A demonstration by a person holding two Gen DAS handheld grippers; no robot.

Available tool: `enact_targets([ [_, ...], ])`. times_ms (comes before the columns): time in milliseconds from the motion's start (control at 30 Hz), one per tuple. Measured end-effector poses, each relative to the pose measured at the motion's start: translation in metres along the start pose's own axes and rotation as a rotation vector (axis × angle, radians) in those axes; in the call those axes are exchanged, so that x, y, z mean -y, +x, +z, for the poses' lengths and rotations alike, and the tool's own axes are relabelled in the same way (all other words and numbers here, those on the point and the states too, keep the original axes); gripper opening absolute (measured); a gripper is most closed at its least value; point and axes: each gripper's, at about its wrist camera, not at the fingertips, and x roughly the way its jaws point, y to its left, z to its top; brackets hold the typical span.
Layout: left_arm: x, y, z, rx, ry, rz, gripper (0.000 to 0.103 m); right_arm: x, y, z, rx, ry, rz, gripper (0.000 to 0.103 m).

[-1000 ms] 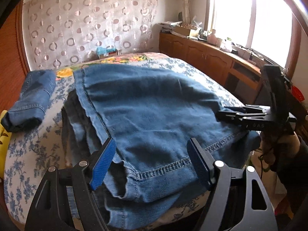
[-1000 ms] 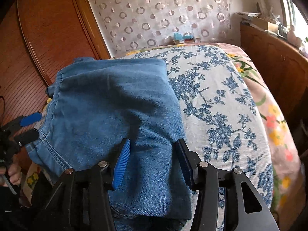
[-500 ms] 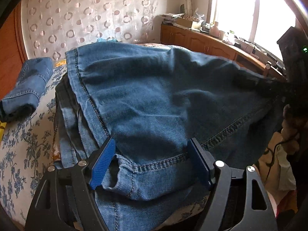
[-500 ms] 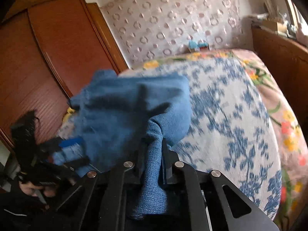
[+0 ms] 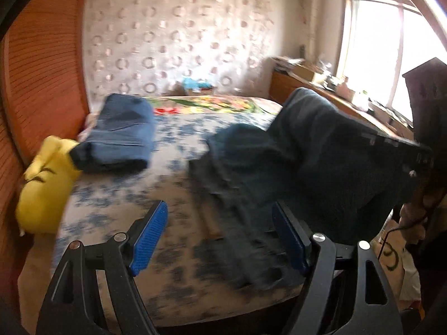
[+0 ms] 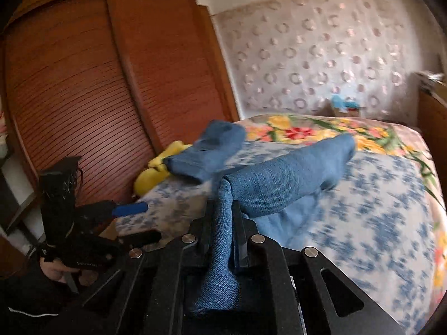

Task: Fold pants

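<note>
Jeans (image 6: pixel 290 173) are bunched and lifted off the near part of the bed (image 6: pixel 371 217), one end pinched in my right gripper (image 6: pixel 223 217), the rest draping away toward the far side; in the left wrist view they hang as a dark sagging mass (image 5: pixel 321 164) on the right, part of it trailing on the sheet. Denim reads as soft but heavy, thick at seams and hems; it droops wherever unsupported, so I judge one pinch point won't keep it flat. Not slippery, not fragile, and a firm clamp is fine. Best holds look like the hem or waistband edges, where stitching gives bulk to bite on. My right gripper's jaws are closed tight on a fold of the cloth. My left gripper (image 5: pixel 220 234) stands wide apart, nothing between its blue pads (image 5: pixel 149 237), hovering over bare sheet left of the jeans. I'd bring it to the loose hanging edge. Another folded pair (image 5: pixel 123 134) lies far left, beside a yellow plush toy (image 5: pixel 44 184) against the wooden wardrobe (image 6: pixel 83 97).
</note>
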Motion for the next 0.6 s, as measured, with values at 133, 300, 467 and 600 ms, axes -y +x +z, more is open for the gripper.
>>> enact_targets([
  [133,-0.030,-0.009,-0.005,0.001,-0.043,0.041,0.078,-0.023,0.036,0.001,-0.050,-0.038,0.056,0.009],
  [300,-0.056,-0.016,-0.018,0.004,-0.083,0.091,0.078,-0.052,0.081,-0.014,-0.163,-0.066,0.111,0.009],
  [467,-0.071,-0.014,-0.028,-0.002,-0.114,0.113,0.078,-0.056,0.124,-0.034,-0.265,-0.064,0.092,0.009],
  [600,-0.070,-0.014,-0.028,-0.003,-0.112,0.114,0.078,-0.058,0.130,-0.022,-0.270,-0.054,0.076,0.017],
])
